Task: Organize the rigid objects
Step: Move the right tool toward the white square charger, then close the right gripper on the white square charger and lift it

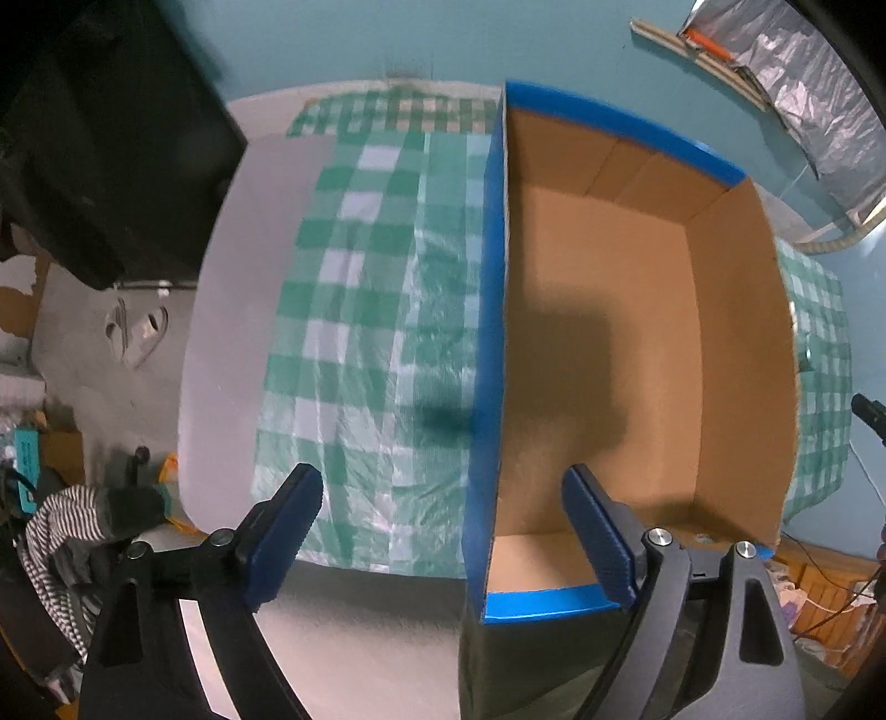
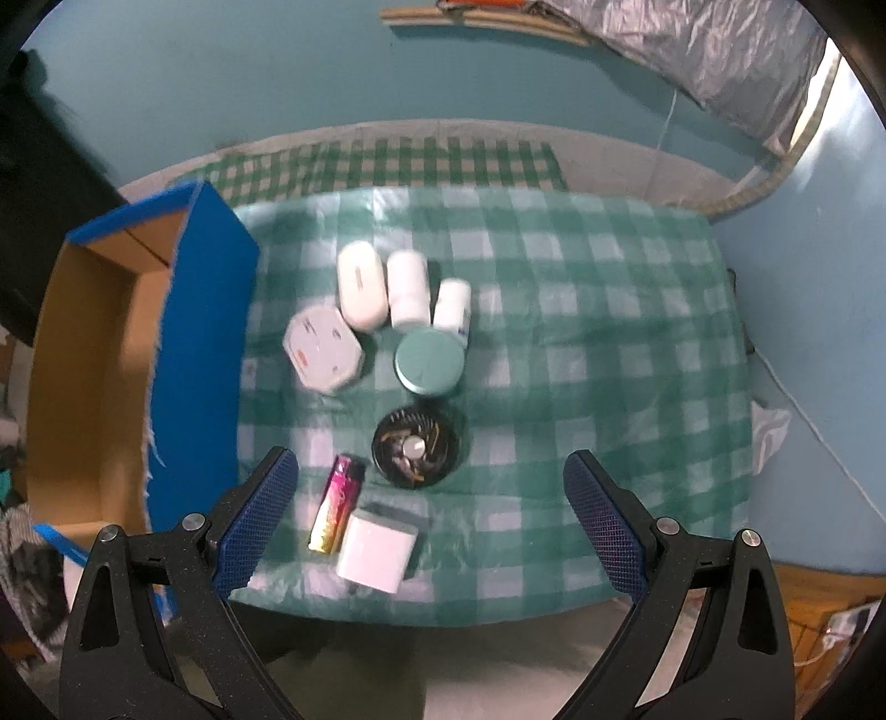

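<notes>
A blue-sided cardboard box (image 1: 493, 310) stands open on the green checked tablecloth; its brown inside looks bare. It also shows at the left of the right wrist view (image 2: 205, 343). My left gripper (image 1: 443, 515) is open and empty, straddling the box's left wall near its front corner. My right gripper (image 2: 432, 498) is open and empty above the near table edge. Ahead of it lie a pink lighter (image 2: 338, 504), a white square block (image 2: 376, 548), a black round tin (image 2: 415, 446), a green round lid (image 2: 429, 363), an octagonal white case (image 2: 324, 351) and three white bottles (image 2: 407, 288).
The tablecloth (image 2: 581, 332) covers a white table (image 1: 232, 288) against a teal wall. A dark monitor (image 1: 111, 144) stands at the left. Clothes and clutter (image 1: 72, 520) lie on the floor at the left. Silver foil (image 2: 709, 50) hangs on the wall.
</notes>
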Motion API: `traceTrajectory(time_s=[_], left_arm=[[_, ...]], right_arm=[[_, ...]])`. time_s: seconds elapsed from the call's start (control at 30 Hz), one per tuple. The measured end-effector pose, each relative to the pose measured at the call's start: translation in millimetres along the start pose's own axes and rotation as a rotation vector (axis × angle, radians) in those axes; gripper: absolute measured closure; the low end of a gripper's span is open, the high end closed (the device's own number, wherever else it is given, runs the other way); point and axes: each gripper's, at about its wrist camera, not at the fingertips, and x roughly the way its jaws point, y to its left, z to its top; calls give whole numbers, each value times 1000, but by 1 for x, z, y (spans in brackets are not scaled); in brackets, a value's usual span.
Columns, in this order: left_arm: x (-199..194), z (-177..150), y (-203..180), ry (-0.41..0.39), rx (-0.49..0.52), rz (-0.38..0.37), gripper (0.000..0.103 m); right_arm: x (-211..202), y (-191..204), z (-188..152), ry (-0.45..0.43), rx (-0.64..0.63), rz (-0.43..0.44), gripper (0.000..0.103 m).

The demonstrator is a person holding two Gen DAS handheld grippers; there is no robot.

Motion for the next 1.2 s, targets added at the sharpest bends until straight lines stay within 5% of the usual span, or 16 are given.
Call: traceTrajectory(time_s=[0.17,0.53,1.0,1.2], left_arm=[[13,-3,-3,22,20,8,20],[34,-6,-5,52,27,-17,73],[39,-14,-16,67,62,-35,92],[41,-15,-14,83,58,-49,92]], right_arm=[[27,-2,-20,48,6,-1,6],[72,8,-53,133,29,40,10],[94,8,-67,166,85,64,22],[110,16,-66,179,72,76,45]])
